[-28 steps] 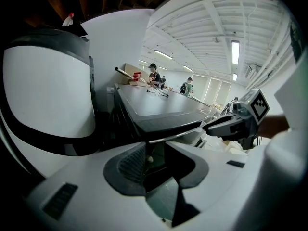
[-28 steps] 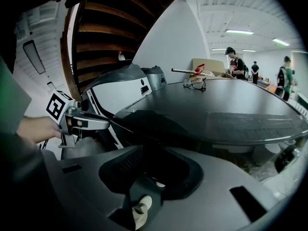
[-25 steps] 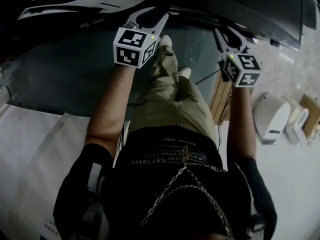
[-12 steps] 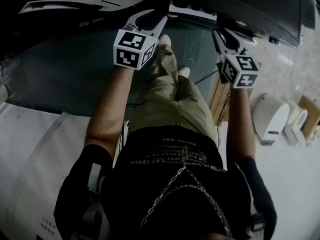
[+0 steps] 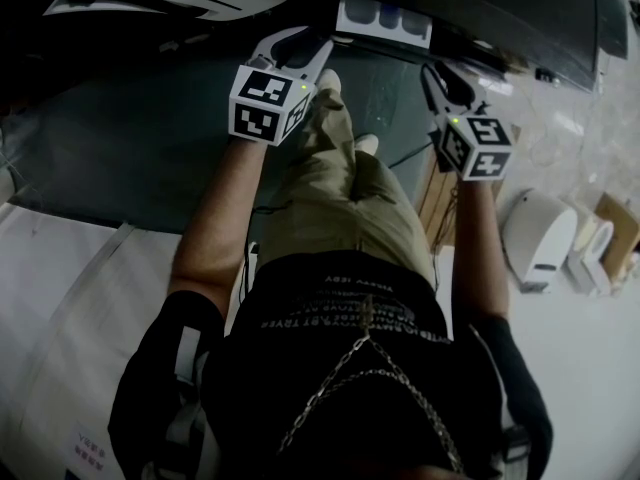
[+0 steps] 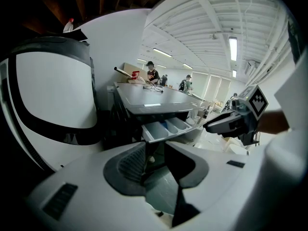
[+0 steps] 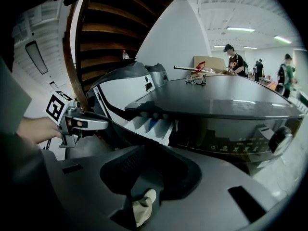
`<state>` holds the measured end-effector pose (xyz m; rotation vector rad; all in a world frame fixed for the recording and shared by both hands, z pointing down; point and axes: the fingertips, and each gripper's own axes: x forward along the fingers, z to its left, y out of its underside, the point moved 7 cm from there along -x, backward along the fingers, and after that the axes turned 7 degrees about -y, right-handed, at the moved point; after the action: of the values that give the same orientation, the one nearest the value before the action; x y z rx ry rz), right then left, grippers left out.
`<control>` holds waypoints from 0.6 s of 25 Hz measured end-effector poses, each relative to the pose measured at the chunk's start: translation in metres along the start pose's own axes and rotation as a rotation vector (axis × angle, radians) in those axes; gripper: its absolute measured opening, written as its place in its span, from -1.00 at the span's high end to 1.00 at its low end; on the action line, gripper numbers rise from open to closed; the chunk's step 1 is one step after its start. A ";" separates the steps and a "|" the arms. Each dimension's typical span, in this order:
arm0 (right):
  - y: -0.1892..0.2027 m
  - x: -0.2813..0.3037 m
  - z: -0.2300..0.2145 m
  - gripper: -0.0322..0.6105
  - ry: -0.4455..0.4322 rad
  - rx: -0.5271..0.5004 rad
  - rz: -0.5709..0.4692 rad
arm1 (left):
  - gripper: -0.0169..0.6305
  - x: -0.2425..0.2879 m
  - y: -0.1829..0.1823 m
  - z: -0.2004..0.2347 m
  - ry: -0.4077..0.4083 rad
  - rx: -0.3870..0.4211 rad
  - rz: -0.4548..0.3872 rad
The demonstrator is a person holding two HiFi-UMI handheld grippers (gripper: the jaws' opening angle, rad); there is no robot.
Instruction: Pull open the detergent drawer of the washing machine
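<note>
The detergent drawer (image 5: 385, 20) sticks out of the dark washing machine (image 5: 520, 23), its pale compartments (image 6: 168, 128) showing. My right gripper (image 5: 430, 68) is at the right part of the drawer's dark front panel (image 7: 144, 137). In the right gripper view that panel's edge runs into the gap of the right gripper (image 7: 153, 150), and the jaws look closed on it. My left gripper (image 5: 325, 46) sits just under the drawer's left end with its fingers apart. In its own view the left gripper (image 6: 153, 146) holds nothing.
A white pod with a black band (image 6: 53, 95) stands left of the machine. White appliances (image 5: 540, 233) and boxes lie on the floor at right, pale sheets (image 5: 60, 298) at left. My legs and shoe (image 5: 345, 168) are below the grippers. People (image 6: 153, 73) stand far behind.
The drawer has slid out of the machine toward me, from hidden to clearly showing its compartments. Both grippers have drawn back a little with it.
</note>
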<state>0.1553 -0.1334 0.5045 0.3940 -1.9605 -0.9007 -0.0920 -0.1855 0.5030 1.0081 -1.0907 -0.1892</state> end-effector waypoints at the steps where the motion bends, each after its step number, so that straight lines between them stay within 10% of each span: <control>1: 0.000 -0.001 0.002 0.64 -0.002 -0.001 -0.001 | 0.57 -0.002 0.001 -0.001 -0.001 0.002 0.000; 15: 0.019 -0.011 0.008 0.65 -0.009 -0.011 0.010 | 0.57 -0.016 0.015 -0.011 -0.001 0.007 0.008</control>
<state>0.1564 -0.1105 0.5093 0.3742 -1.9635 -0.9083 -0.0958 -0.1615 0.5027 1.0101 -1.0967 -0.1798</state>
